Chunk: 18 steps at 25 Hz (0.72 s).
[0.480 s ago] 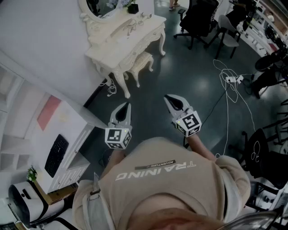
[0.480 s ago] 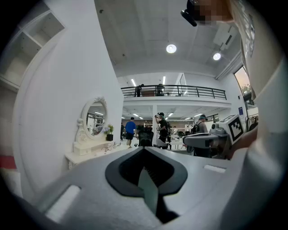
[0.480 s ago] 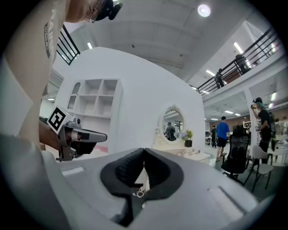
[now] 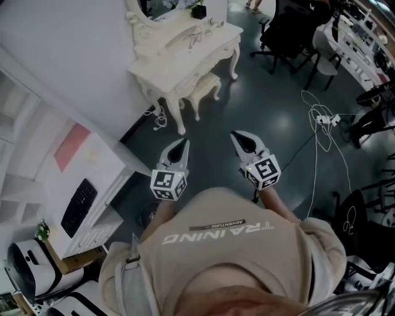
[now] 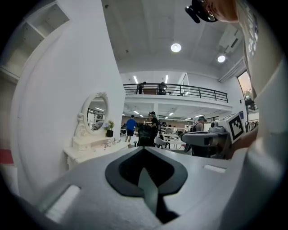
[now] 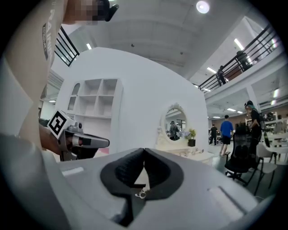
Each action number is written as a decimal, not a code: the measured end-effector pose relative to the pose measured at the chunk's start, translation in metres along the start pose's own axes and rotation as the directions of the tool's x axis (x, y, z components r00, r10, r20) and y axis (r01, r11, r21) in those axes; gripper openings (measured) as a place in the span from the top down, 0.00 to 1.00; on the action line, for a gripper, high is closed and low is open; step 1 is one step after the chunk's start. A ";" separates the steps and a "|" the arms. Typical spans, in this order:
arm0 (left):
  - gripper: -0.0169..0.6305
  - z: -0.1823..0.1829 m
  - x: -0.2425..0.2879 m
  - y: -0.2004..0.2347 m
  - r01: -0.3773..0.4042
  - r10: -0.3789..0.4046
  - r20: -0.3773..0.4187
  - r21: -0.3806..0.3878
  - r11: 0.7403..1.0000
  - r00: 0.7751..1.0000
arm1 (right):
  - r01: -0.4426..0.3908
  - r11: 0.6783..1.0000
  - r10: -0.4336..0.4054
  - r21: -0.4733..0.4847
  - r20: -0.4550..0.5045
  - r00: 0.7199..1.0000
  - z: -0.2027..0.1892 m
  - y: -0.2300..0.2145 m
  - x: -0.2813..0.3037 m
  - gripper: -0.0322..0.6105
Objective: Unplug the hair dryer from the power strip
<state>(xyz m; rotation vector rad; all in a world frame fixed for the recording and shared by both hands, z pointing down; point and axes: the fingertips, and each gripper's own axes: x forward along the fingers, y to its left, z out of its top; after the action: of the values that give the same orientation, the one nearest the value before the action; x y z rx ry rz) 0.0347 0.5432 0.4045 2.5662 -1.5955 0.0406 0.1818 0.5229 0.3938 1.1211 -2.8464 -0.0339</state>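
Beige shirt fabric (image 4: 228, 259) fills the near edge of the head view. Just past it the left gripper (image 4: 182, 145) and right gripper (image 4: 237, 137) are held level, side by side over a dark, glossy floor (image 4: 271, 99), each with its jaws pressed together on nothing. White shelving (image 4: 92, 166) with a black keyboard (image 4: 78, 207) stands at the left, and beyond the grippers a white dressing table (image 4: 185, 55) carries a small potted plant (image 4: 197, 11), with a stool (image 4: 207, 86) tucked under it. Far right, well apart from both grippers, the power strip (image 4: 323, 118) lies on the floor among looping white cables (image 4: 321, 145); the hair dryer cannot be made out.
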 end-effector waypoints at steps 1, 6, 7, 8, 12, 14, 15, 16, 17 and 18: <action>0.97 0.001 0.002 0.004 0.001 -0.001 -0.001 0.000 1.000 1.000 | 0.000 1.000 0.000 -0.001 -0.001 1.000 0.000 -0.001 0.003 0.94; 0.97 0.000 0.017 0.033 0.002 -0.002 -0.002 -0.007 1.000 1.000 | 0.002 1.000 -0.002 -0.007 -0.010 1.000 -0.005 0.000 0.028 0.94; 0.97 -0.002 0.019 0.040 0.004 -0.004 -0.006 -0.014 1.000 1.000 | 0.001 1.000 -0.001 -0.003 -0.017 1.000 -0.007 0.001 0.034 0.94; 0.97 -0.004 0.020 0.047 0.007 -0.007 -0.013 -0.021 1.000 1.000 | 0.001 1.000 -0.001 0.002 -0.024 1.000 -0.010 0.003 0.040 0.94; 0.97 -0.018 0.023 0.065 0.045 -0.047 -0.046 -0.037 0.998 0.998 | 0.026 0.999 -0.025 0.020 -0.045 0.999 -0.023 0.003 0.055 0.94; 0.97 -0.024 0.028 0.073 0.072 -0.075 -0.065 -0.044 0.996 0.995 | 0.056 0.998 -0.055 0.027 -0.049 0.997 -0.026 -0.005 0.064 0.94; 0.97 -0.028 0.030 0.078 0.083 -0.087 -0.075 -0.046 0.995 0.993 | 0.075 0.997 -0.073 0.034 -0.051 0.996 -0.027 -0.009 0.067 0.94; 0.97 -0.032 0.032 0.083 0.093 -0.097 -0.083 -0.049 0.995 0.992 | 0.091 0.995 -0.089 0.038 -0.056 0.994 -0.029 -0.013 0.070 0.94; 0.97 -0.036 0.035 0.087 0.101 -0.105 -0.089 -0.050 0.994 0.990 | 0.103 0.994 -0.101 0.039 -0.065 0.993 -0.032 -0.017 0.073 0.94; 0.97 -0.040 0.040 0.093 0.106 -0.111 -0.094 -0.052 0.993 0.989 | 0.112 0.993 -0.109 0.038 -0.077 0.991 -0.036 -0.020 0.076 0.94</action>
<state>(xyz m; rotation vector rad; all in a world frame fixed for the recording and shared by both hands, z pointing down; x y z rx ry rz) -0.0286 0.4714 0.4561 2.5682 -1.4044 0.1144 0.1431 0.4566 0.4333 1.2592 -2.7296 0.0597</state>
